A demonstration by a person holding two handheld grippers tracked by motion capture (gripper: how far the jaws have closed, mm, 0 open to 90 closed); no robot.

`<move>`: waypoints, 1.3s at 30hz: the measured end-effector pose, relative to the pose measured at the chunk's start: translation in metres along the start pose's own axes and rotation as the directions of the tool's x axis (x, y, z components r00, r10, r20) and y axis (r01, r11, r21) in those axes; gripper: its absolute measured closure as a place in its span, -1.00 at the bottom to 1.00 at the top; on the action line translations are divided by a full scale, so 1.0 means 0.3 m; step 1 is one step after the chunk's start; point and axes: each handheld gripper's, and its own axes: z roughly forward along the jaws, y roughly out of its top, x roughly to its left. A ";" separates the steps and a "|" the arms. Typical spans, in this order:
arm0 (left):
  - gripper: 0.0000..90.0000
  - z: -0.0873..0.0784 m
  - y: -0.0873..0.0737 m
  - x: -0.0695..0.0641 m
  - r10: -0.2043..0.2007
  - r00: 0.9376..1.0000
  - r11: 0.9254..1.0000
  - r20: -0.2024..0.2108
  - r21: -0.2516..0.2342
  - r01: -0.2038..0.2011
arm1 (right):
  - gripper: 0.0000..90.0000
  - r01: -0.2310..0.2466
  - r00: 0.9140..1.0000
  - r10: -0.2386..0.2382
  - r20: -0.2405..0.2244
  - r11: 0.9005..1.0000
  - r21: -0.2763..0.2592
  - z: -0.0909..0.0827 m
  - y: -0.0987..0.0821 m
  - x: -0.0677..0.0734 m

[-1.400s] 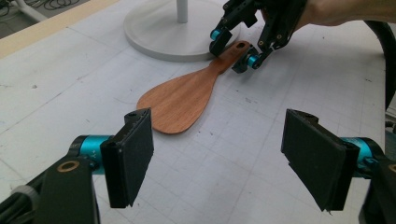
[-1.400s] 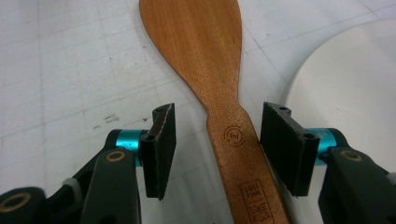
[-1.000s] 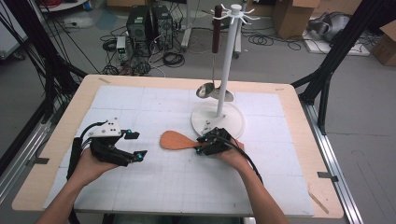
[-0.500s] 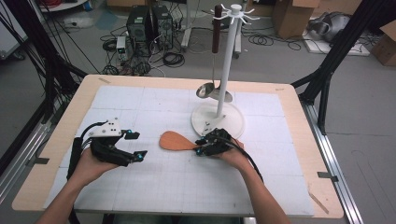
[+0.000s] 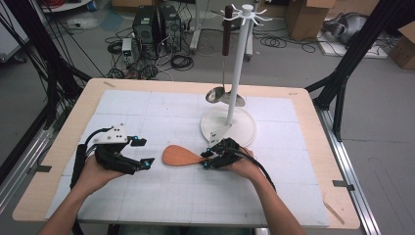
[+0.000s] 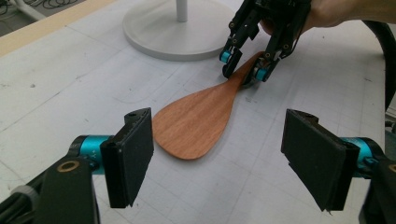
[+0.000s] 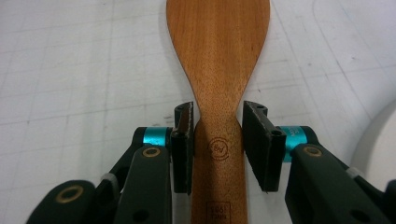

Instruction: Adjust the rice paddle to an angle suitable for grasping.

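A white rack (image 5: 235, 63) stands on its round base (image 5: 244, 128) on the table (image 5: 303, 112). A metal ladle (image 5: 219, 93) hangs from it. Computer towers (image 5: 155, 27) and cables lie on the floor beyond.

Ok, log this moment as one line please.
right gripper: jaws just closing, pads against wooden spatula handle | spatula: flat on table | left gripper: open, holding nothing, near blade | ladle: hanging on rack
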 end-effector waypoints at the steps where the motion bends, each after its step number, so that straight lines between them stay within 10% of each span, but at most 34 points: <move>1: -0.43 0.001 0.000 0.000 0.001 1.000 1.000 0.000 0.001 -0.001 | 0.45 0.005 1.000 -0.005 -0.005 1.000 -0.005 0.001 0.002 0.002; 27: -0.42 0.004 0.000 -0.003 0.005 1.000 1.000 0.004 0.002 -0.005 | 0.45 0.121 0.984 -0.119 -0.135 0.993 0.009 0.053 0.068 0.102; 39: -0.42 0.007 0.000 -0.006 0.007 1.000 1.000 0.008 0.005 -0.007 | 0.43 0.118 0.985 -0.113 -0.127 0.993 0.030 0.069 0.070 0.119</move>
